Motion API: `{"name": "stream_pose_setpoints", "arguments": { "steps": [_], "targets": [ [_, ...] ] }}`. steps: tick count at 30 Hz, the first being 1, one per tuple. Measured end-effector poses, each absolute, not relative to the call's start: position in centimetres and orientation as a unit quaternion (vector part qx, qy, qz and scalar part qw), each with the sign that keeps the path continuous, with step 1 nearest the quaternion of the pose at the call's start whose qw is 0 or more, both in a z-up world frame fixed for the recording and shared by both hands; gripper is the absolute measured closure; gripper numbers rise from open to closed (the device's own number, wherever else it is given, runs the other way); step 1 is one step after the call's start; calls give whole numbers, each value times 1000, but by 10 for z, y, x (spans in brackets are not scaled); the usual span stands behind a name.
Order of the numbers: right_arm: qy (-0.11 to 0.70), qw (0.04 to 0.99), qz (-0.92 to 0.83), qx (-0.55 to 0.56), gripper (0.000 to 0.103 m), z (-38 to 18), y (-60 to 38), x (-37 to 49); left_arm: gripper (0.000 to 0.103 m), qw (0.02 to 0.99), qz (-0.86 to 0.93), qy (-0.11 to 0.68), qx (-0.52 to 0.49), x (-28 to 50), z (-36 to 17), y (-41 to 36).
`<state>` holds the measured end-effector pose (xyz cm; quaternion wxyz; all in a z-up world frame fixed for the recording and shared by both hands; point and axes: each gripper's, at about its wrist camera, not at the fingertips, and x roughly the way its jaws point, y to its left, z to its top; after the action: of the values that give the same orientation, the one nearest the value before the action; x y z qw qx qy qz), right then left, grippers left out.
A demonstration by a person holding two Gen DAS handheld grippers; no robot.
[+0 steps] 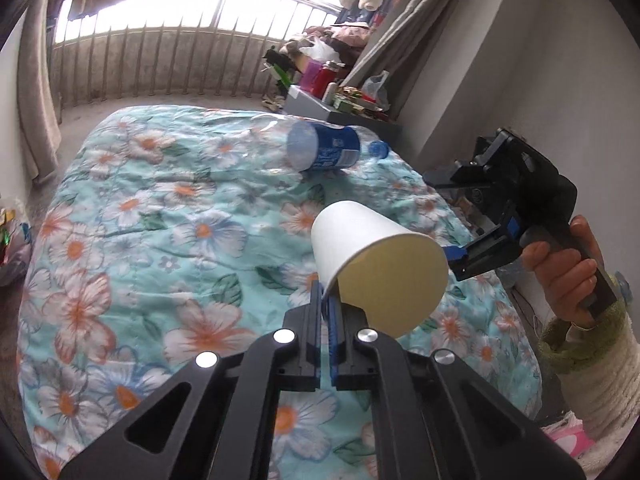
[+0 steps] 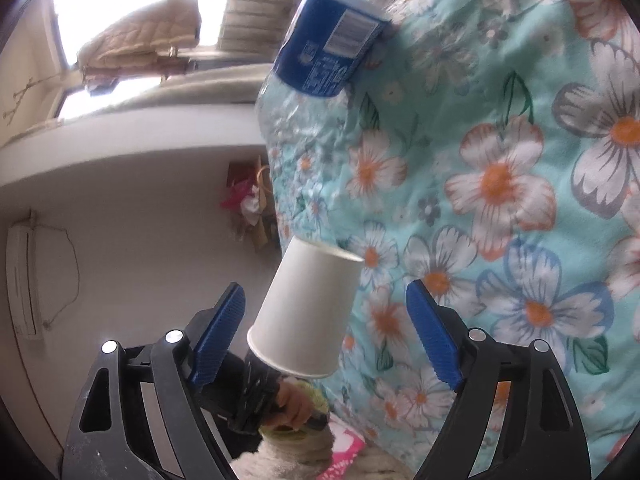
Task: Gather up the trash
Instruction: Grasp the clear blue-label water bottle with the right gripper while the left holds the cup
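Observation:
My left gripper [image 1: 327, 300] is shut on the rim of a white paper cup [image 1: 372, 264] and holds it tilted above the floral bed quilt [image 1: 160, 220]. The same cup shows in the right wrist view [image 2: 308, 312], between the blue pads [image 2: 430, 334] of my right gripper [image 2: 326, 330], which is open around it without touching. My right gripper also shows in the left wrist view [image 1: 456, 220], just right of the cup. An empty clear plastic bottle with a blue label [image 1: 320, 148] lies on the quilt beyond; it also appears in the right wrist view [image 2: 324, 44].
A cluttered bedside table [image 1: 340, 104] with bags and boxes stands at the far right of the bed. A grey wall [image 1: 500, 60] runs along the right. A barred window [image 1: 180, 40] and curtains lie beyond the bed. A pink item [image 1: 568, 436] lies on the floor at right.

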<state>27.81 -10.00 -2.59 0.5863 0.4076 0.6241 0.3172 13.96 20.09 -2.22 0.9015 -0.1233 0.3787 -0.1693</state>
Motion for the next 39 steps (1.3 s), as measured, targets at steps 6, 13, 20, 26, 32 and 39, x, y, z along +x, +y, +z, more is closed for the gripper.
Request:
{"name": "stream_pose_setpoints", "arguments": {
  "steps": [6, 13, 20, 26, 32, 39],
  "targets": [
    [578, 598, 247, 497, 24, -39, -100, 331, 101, 914, -87, 367, -146, 125, -16, 248],
    [529, 615, 148, 566, 24, -55, -88, 391, 101, 932, -26, 336, -130, 116, -11, 268],
    [526, 610, 111, 582, 45, -71, -76, 413, 101, 934, -20, 336, -121, 117, -17, 262],
    [562, 600, 186, 539, 46, -63, -91, 390, 101, 932, -37, 339, -119, 108, -7, 253],
    [590, 626, 287, 422, 46, -27, -129, 323, 101, 918, -110, 366, -103, 88, 18, 227],
    [613, 666, 320, 279, 45, -16, -166, 216, 100, 856, -221, 464, -53, 69, 35, 184]
  ]
}}
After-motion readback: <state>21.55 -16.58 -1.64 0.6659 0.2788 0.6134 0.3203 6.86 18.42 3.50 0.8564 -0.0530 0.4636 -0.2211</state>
